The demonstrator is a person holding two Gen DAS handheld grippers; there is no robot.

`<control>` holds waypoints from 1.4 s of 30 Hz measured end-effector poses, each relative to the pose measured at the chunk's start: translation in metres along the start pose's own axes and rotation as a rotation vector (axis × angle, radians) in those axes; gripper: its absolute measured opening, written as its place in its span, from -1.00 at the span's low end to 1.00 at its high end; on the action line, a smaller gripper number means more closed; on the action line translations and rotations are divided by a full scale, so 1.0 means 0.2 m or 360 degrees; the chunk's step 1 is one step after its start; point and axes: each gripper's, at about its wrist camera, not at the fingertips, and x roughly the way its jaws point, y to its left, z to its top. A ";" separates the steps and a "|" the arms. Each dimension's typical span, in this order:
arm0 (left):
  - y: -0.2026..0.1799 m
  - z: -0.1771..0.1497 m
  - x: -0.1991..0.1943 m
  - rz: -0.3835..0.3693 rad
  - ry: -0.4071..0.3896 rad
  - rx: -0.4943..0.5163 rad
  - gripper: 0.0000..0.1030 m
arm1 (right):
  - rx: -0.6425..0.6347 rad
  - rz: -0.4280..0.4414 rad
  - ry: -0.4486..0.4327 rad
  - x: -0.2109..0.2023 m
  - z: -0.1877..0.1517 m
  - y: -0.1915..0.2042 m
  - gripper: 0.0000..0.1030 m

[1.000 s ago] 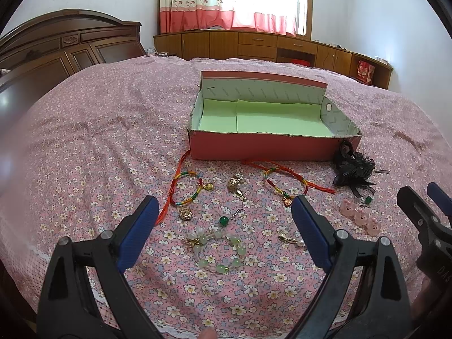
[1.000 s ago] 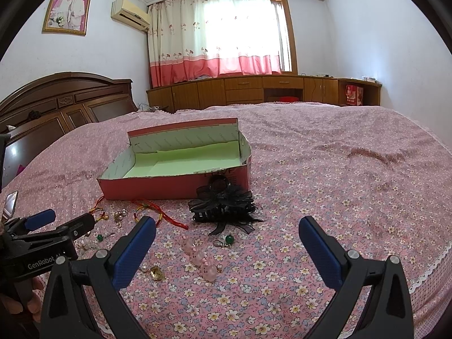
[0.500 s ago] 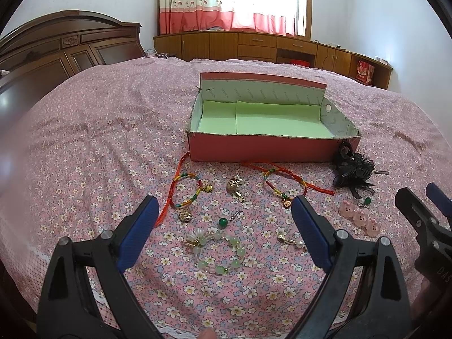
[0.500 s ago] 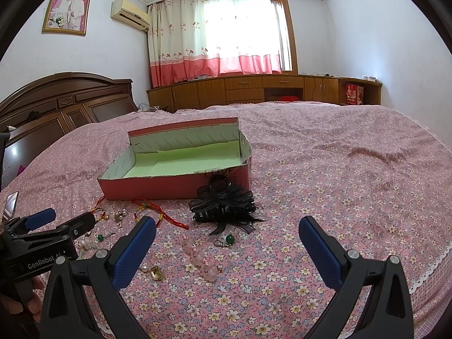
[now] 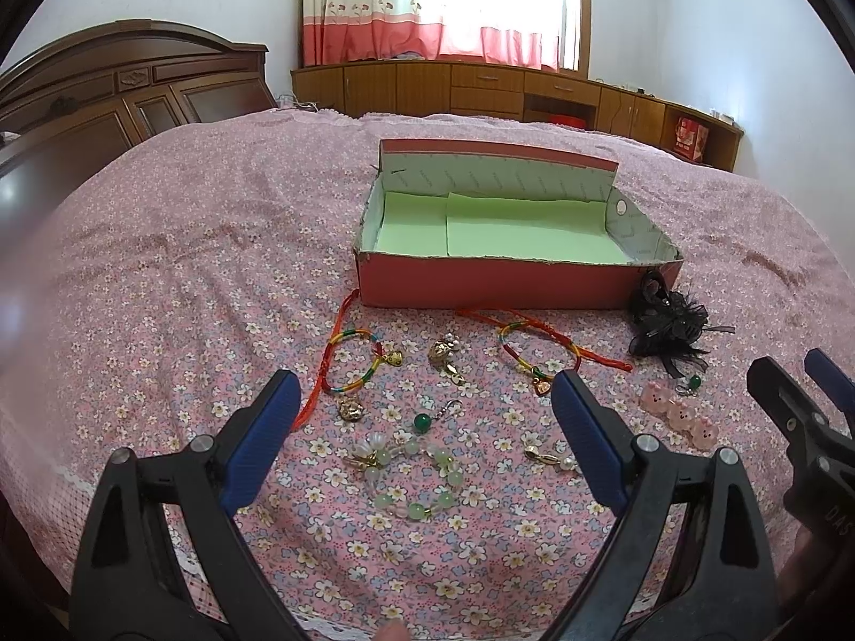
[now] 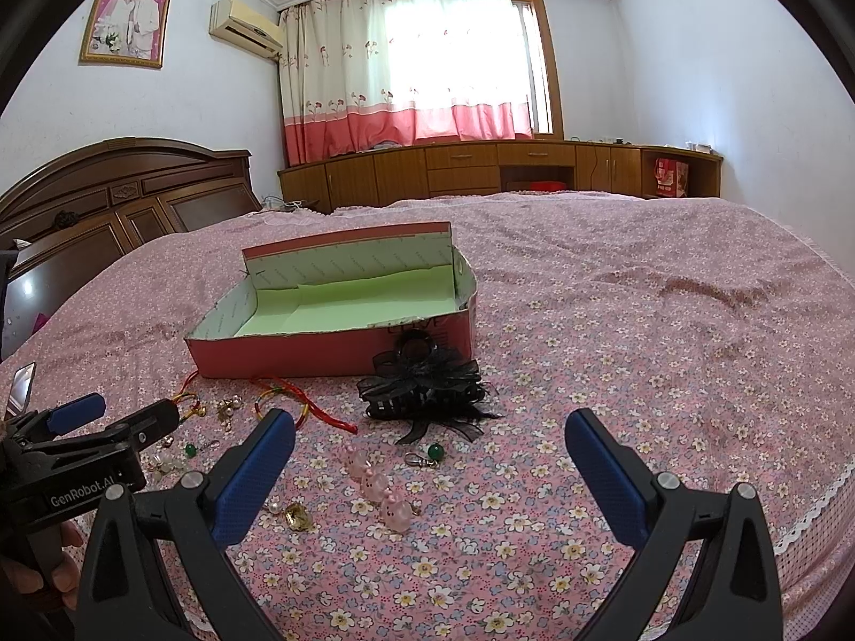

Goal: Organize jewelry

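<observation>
the left gripper (image 5: 425, 430) hangs low over the flowered bedspread (image 5: 187, 278), its 2 blue-padded fingers (image 5: 262, 438) spread wide with nothing between them. in the lower middle of the left wrist view, framed by those fingers, lies a pale green bead bracelet (image 5: 414, 475), with a green bead charm (image 5: 423, 421) just above it. higher up, 2 red and rainbow cord bracelets lie apart, one at centre left (image 5: 352, 360) and one at centre right (image 5: 534, 347), a small gold charm (image 5: 444, 352) between them. the red box (image 5: 497, 283) with its green lining sits open in the upper middle, holding no jewelry. a black hair clip (image 5: 668, 323) rests touching the box's right corner, and a pink bunny clip (image 5: 678, 414) lies lower right of it.

the right gripper (image 6: 427, 473) also stands wide apart and holds nothing. in the right wrist view the bunny clip sits at lower centre between its fingers, and the hair clip lies just above that, at centre.
</observation>
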 end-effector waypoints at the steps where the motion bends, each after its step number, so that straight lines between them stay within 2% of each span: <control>1: 0.00 0.00 0.00 0.0000 0.0000 0.0000 0.72 | -0.0001 0.0001 0.0001 0.00 0.00 0.00 1.00; 34: 0.01 0.02 -0.01 0.0011 -0.0008 -0.0001 0.72 | 0.0001 0.0007 0.0008 0.00 0.00 0.00 1.00; 42: 0.08 0.07 0.02 0.0039 0.0012 -0.0047 0.72 | -0.0011 -0.0002 0.0075 0.06 0.07 0.00 1.00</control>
